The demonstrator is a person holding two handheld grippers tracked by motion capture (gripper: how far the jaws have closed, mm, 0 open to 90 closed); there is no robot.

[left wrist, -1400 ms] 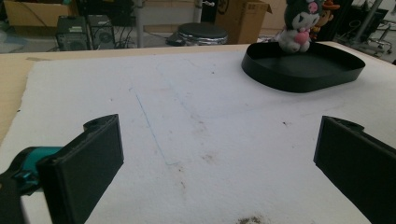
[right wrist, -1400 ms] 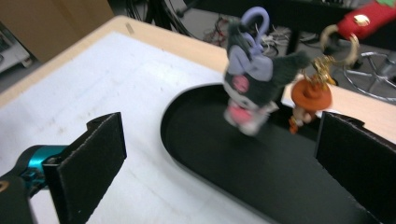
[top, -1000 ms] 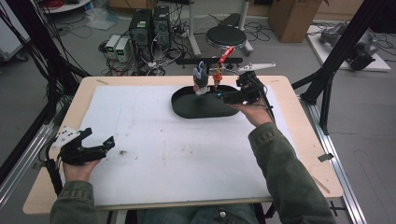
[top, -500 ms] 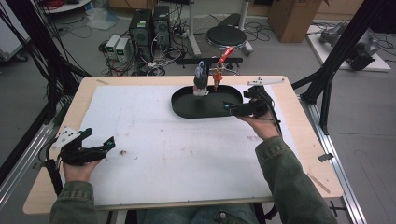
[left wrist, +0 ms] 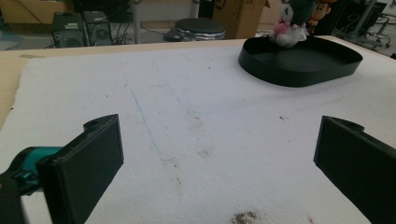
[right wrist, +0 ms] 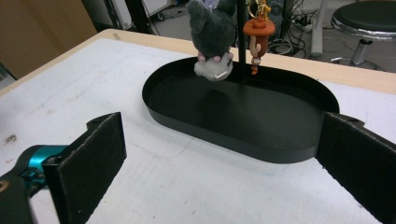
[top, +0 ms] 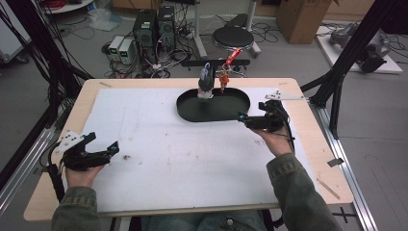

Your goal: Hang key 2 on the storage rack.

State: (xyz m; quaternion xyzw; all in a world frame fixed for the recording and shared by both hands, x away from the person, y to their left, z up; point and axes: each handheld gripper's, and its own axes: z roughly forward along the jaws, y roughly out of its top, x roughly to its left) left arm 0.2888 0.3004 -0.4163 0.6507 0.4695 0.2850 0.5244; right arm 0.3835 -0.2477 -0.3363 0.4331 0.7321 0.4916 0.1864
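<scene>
Hovering right gripper, fingers spread and empty, black tray just ahead of them. Grey plush hangs beyond, over the tray. Left gripper fingers also spread, nothing between.

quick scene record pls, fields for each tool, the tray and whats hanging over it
left tool: open, holds nothing, near left table edge
right tool: open, holds nothing, just beside the tray's right end
tray: black oval, nothing lying in it, on white mat
grey plush toy: hangs above tray
orange figure charm: hangs beside the plush, by a thin black post
</scene>
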